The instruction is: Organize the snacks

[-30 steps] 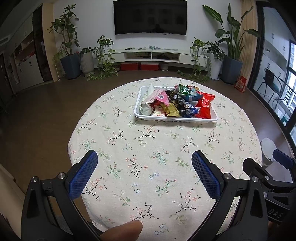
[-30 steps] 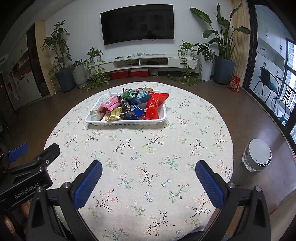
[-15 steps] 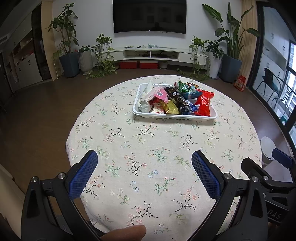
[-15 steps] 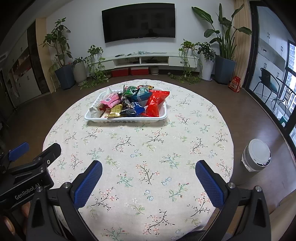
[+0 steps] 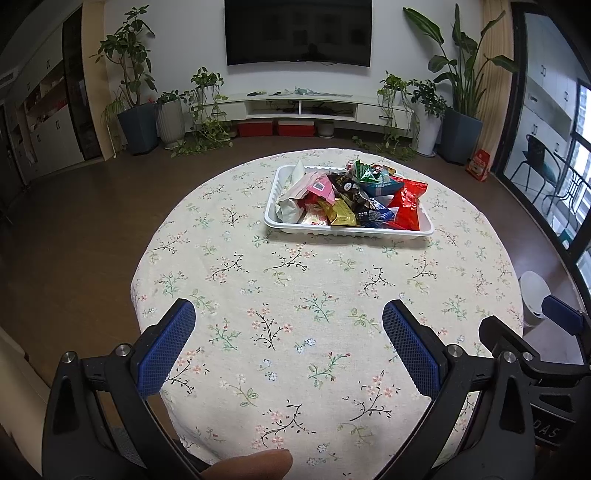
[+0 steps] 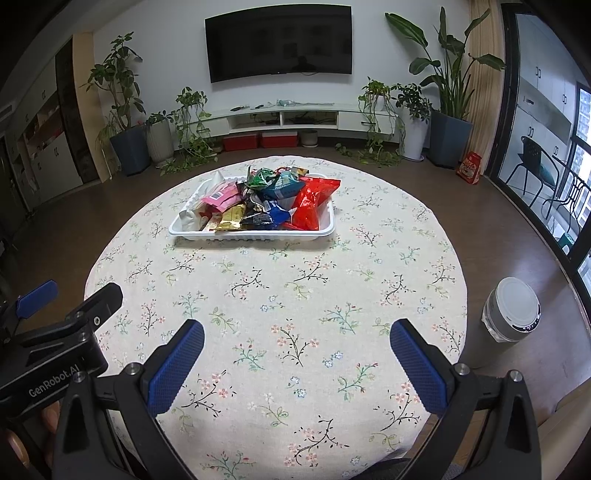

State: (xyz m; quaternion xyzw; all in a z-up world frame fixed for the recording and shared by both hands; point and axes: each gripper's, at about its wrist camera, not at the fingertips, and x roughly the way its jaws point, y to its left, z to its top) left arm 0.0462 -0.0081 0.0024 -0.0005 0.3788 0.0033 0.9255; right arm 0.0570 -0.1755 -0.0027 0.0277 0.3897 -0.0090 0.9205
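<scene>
1. Illumination: even, moderate daylight, entering from the glazed doors (image 5: 554,184) at right.
2. Shadows: soft, faint beneath the tray (image 6: 255,236).
3. Glare: mild reflections on the television (image 5: 297,31).
4. Distortion: strong fisheye bending with dark vignetted corners.
5. Focus: sharp throughout.

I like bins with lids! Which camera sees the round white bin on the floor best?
The right wrist view. The bin stands whole beside the table, its round white lid and grey side plain to see. In the left wrist view the bin is partly hidden behind the right tool's frame.
</scene>
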